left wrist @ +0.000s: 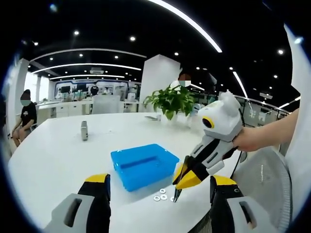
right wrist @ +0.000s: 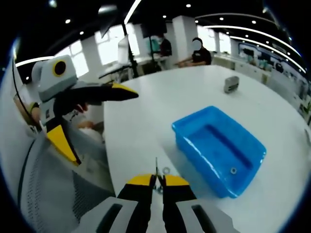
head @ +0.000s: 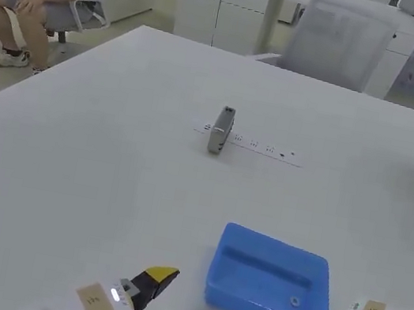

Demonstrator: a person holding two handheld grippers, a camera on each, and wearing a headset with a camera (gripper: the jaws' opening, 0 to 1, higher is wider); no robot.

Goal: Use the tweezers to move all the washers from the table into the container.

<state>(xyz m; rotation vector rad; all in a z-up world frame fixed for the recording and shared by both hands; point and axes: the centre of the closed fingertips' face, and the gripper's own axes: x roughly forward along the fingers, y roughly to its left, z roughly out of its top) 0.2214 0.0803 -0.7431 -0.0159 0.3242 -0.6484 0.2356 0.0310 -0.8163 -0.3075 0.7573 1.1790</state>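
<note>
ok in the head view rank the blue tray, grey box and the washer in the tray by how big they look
1. blue tray
2. grey box, though it lies farther off, which shrinks it
3. washer, smallest by far

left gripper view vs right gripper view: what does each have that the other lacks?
Left gripper view: a plant, and the right tool seen from outside, held by a hand.
Right gripper view: a washer lying inside the bin, and the left tool seen from outside, jaws open.
Both: the blue bin, the tweezers pinched in the right tool, washers on the table beside the bin, a grey device.
</note>
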